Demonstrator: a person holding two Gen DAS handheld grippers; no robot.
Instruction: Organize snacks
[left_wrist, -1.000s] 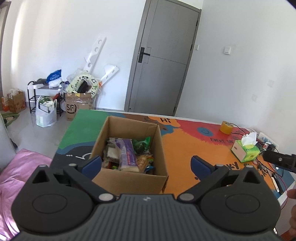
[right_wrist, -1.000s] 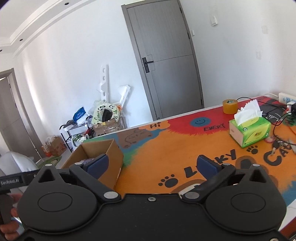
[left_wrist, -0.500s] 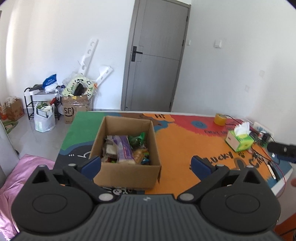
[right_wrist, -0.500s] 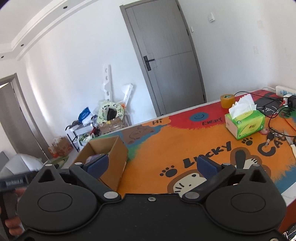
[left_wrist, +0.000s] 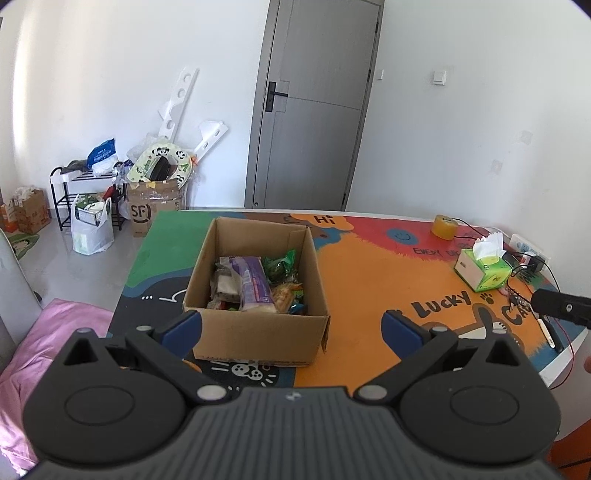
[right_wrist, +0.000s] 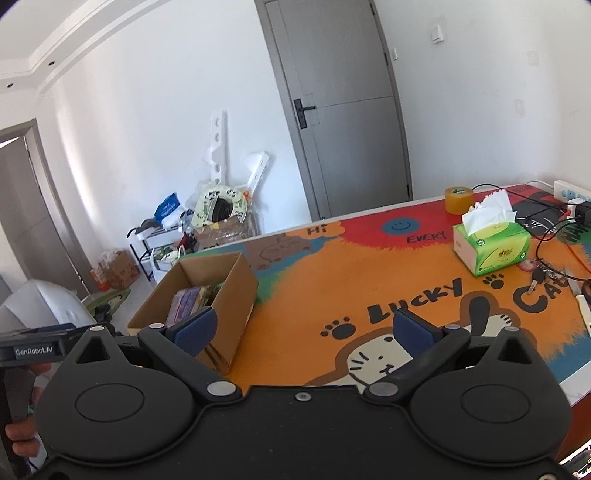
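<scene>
An open cardboard box (left_wrist: 258, 332) (right_wrist: 236, 280) stands on the left part of the colourful table mat (left_wrist: 369, 288) (right_wrist: 332, 280). Inside it lie several snack packs, among them a purple pack (left_wrist: 253, 282) (right_wrist: 186, 301) and a green wrapper (left_wrist: 282, 262). My left gripper (left_wrist: 291, 326) hangs open above the table's near edge, in front of the box, with nothing between its fingers. My right gripper (right_wrist: 304, 330) is open too, over the near edge to the right of the box, holding nothing.
A green tissue box (left_wrist: 484, 269) (right_wrist: 493, 245), a yellow tape roll (left_wrist: 443, 227) (right_wrist: 459, 199), keys (right_wrist: 543, 275), cables and a power strip (right_wrist: 570, 192) sit at the table's right end. Beyond the table are a grey door (left_wrist: 314, 110), a shoe rack (left_wrist: 74, 195) and cartons on the floor.
Both grippers have drawn back and up from the table, so the box and mat look smaller and farther. The fingers stay open and the box has not moved.
</scene>
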